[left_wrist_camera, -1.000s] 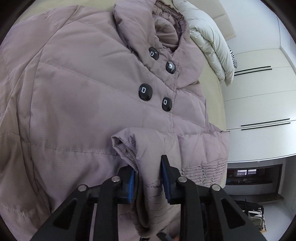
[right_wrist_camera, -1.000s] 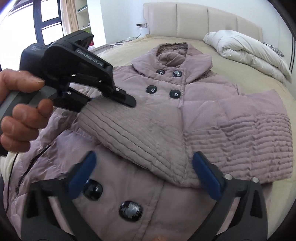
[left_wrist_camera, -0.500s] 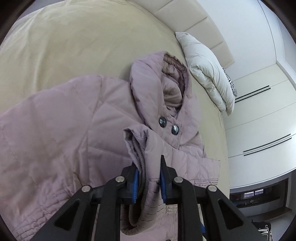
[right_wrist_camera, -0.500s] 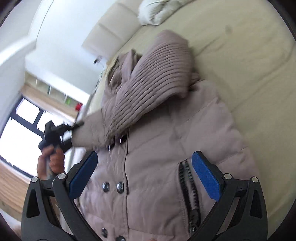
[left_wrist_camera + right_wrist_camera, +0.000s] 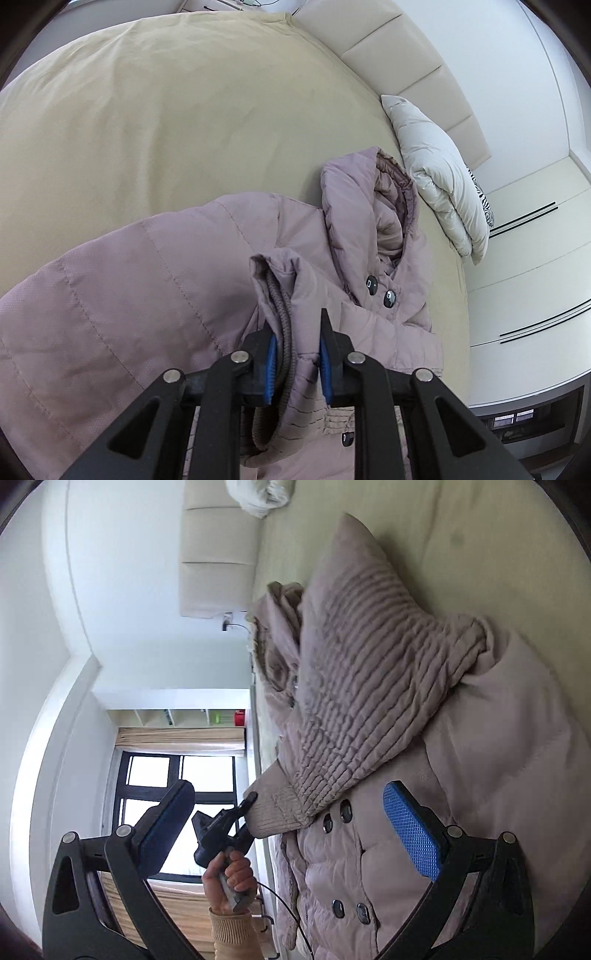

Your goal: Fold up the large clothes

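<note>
One padded coat [image 5: 155, 295], one folded duvet [image 5: 439, 181], one bed [image 5: 166, 110], two tongs [image 5: 295, 363] [image 5: 291, 830], one window [image 5: 181, 771].

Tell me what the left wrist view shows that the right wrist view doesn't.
Only the left wrist view shows the left claw from behind, shut on the cuff, and the wardrobe. Only the right wrist view shows the open right claw, the hand on the left claw's handle, the window and the coat's lower buttons. Both show the coat, bed, headboard and white duvet.
</note>
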Motion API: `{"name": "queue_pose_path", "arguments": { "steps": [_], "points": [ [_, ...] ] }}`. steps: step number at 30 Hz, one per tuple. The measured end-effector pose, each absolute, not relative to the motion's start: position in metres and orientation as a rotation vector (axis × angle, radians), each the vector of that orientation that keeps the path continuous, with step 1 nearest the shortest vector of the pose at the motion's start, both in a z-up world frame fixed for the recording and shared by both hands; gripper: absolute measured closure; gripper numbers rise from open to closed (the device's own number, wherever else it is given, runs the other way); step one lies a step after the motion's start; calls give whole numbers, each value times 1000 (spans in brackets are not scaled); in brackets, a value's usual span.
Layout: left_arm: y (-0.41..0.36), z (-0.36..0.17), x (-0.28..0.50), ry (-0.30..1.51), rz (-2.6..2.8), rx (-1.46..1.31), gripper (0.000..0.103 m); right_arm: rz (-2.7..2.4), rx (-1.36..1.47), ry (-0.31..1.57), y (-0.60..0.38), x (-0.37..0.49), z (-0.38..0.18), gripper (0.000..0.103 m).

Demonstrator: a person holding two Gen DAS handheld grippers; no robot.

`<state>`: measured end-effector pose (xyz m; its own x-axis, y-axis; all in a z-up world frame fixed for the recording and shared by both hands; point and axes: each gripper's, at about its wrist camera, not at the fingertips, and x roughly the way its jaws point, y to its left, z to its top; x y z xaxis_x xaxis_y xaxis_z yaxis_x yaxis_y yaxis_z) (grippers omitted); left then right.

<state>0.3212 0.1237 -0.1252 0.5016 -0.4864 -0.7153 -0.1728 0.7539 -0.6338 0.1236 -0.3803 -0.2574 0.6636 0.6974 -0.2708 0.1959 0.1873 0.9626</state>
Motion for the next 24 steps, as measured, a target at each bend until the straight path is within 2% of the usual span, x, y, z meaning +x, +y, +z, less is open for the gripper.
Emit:
{"name": "queue_pose_path", "arguments": {
  "steps": [4,10,18,24],
  "points": [
    [124,-122,319,1053,-208,-718,83,334,1396,799,-373,155,-266,0],
    [117,-133,321,1074,-178,-726,83,269,1501,560,-409,164,-256,0],
    [97,-156,330,1103,-144,-710,83,227,1723,341,-456,170,-289,2],
    [101,-175,333,1133,-140,-725,83,233,1670,384,-471,173,-288,14]
  ]
}}
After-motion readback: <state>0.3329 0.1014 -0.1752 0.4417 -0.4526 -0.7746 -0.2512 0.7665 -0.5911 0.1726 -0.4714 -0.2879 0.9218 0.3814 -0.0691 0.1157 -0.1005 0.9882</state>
